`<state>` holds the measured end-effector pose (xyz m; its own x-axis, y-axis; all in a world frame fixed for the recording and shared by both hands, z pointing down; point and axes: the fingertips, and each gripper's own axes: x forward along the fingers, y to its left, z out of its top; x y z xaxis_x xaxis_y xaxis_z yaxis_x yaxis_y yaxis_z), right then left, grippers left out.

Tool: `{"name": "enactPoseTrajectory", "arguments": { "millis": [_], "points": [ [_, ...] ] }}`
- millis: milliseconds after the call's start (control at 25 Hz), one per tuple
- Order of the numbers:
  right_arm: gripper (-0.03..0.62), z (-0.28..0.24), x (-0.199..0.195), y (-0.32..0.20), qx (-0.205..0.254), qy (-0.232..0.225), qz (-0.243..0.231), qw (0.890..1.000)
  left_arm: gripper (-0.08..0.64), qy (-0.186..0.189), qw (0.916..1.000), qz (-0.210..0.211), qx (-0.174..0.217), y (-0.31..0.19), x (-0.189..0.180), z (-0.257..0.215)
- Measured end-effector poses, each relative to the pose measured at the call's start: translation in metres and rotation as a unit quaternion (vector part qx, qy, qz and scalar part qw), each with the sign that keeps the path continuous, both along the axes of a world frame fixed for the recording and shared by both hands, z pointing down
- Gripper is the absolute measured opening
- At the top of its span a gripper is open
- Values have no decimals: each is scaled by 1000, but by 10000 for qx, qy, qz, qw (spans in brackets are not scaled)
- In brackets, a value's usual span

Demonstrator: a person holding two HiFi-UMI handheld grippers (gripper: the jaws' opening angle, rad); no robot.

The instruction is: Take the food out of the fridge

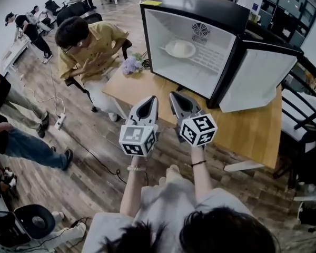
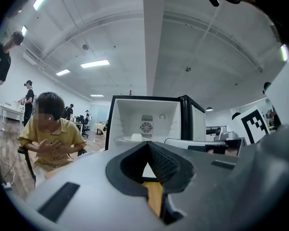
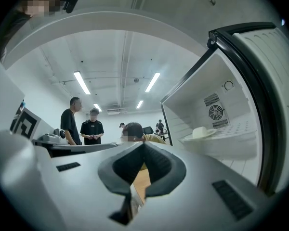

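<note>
A small fridge [image 1: 200, 41] stands open on the wooden table [image 1: 253, 133], its door [image 1: 258, 80] swung out to the right. On its shelf sits a white plate with a pale bun-like food [image 1: 180, 48], also visible in the left gripper view as the plate [image 2: 136, 137] and in the right gripper view as the plate [image 3: 201, 133]. My left gripper [image 1: 151, 101] and right gripper [image 1: 174, 96] hover side by side at the table's near edge, pointing level at the fridge, well short of it. Both are shut and empty, as the left gripper [image 2: 147, 144] and right gripper [image 3: 143, 145] show in their own views.
A person in a yellow shirt [image 1: 92, 46] sits at the table's left end, beside a bunch of purple flowers [image 1: 130, 65]. Other people stand at the far left [image 1: 21, 141]. Cables and a power strip [image 1: 59, 121] lie on the floor.
</note>
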<state>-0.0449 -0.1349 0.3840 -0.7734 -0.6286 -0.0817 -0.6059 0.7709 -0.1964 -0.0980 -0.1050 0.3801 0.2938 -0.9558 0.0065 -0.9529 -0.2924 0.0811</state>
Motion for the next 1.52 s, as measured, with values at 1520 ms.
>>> {"name": "enactPoseTrajectory", "arguments": {
  "millis": [1520],
  "points": [
    [9, 30, 6, -167, -1107, -1085, 1258, 9799, 8, -3, 9900, 1351, -403, -185, 0, 24]
  ]
}}
